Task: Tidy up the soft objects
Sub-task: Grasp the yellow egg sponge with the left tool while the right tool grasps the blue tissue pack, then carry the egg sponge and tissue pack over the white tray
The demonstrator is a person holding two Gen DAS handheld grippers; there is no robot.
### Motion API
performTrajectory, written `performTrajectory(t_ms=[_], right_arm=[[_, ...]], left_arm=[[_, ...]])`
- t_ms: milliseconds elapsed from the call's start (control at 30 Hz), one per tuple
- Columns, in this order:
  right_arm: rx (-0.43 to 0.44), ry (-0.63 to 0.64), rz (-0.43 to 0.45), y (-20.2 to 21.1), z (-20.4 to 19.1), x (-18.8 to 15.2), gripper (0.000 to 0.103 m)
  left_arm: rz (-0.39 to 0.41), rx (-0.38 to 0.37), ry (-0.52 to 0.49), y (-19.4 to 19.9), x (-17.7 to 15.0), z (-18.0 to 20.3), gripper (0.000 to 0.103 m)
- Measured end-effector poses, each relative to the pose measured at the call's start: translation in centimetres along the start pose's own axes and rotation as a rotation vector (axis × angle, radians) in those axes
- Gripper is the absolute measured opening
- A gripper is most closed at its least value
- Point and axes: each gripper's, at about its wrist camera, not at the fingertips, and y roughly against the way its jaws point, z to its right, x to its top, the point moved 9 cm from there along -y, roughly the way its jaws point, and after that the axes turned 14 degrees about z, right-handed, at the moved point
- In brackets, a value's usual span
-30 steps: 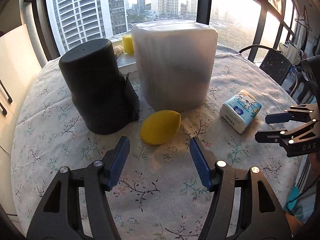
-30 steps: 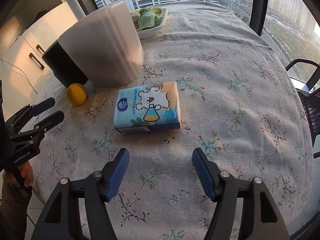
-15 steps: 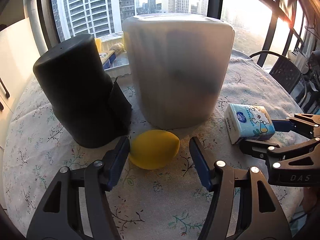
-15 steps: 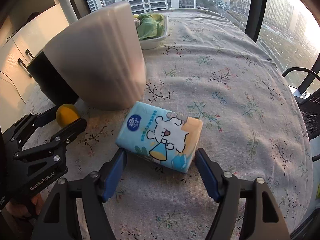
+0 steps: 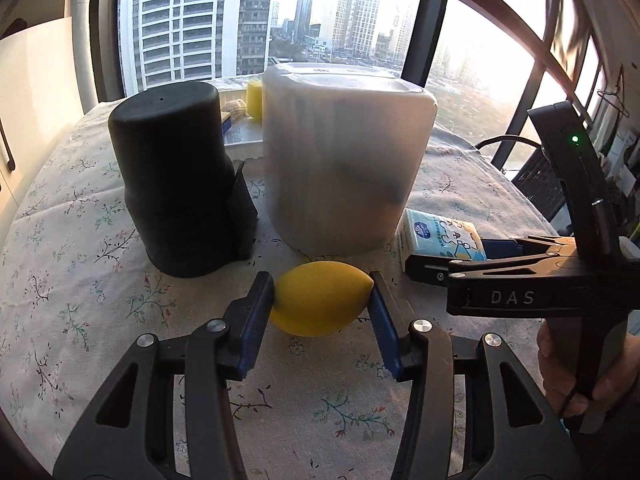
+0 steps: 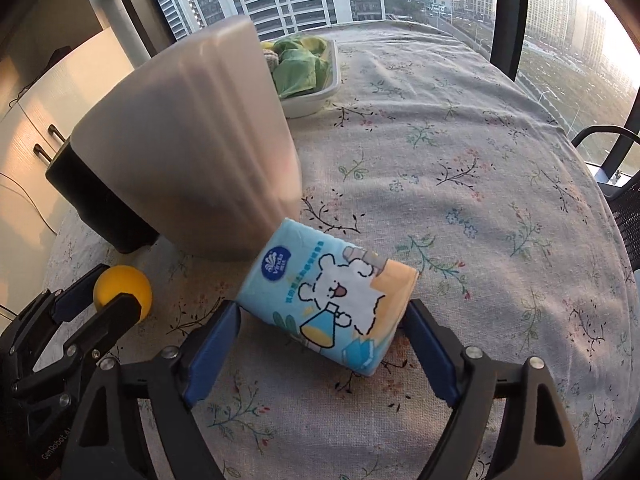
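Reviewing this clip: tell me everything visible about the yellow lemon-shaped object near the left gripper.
The yellow lemon-shaped object is a smooth, matte, plain oval with tapered ends; it looks like soft foam or rubber. It lies on its side on the floral tablecloth, just in front of the frosted white container and right of the black container. The left gripper has its blue-padded jaws closing on the two tips, both pads touching.

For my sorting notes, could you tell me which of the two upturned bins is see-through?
The pale bin beside the tissue pack; the other bin is solid black.
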Motion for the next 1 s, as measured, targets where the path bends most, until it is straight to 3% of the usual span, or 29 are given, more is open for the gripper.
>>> performTrajectory(t_ms=[233, 300, 367, 600, 867, 1000], right_arm=[[-0.061, -0.016, -0.029, -1.0, -0.6, 0.4, 0.097], [-0.091, 0.013, 0.001, -1.1, -0.6, 0.4, 0.094], [-0.137, 0.072, 0.019, -0.9, -0.4, 0.2, 0.084], [-0.045, 0.025, 0.008, 1.5, -0.4, -1.0, 0.083], [-0.047, 0.043, 0.049, 4.5, 0.2, 0.1, 0.083], [-0.088, 0.069, 0.067, 4.7, 1.2, 1.2, 0.083]], left_arm=[[-0.011, 0.011, 0.034, 0.2, -0.3, -0.8, 0.045], [-0.008, 0.014, 0.047, -0.2, -0.2, -0.7, 0.045], [-0.005, 0.018, 0.050, -0.1, -0.2, -1.0, 0.045], [0.000, 0.006, 0.077, 0.5, -0.4, -1.4, 0.045], [0.017, 0.043, 0.092, 2.1, -0.1, -2.8, 0.045], [0.036, 0.088, 0.087, 3.0, 0.5, -4.5, 0.045]])
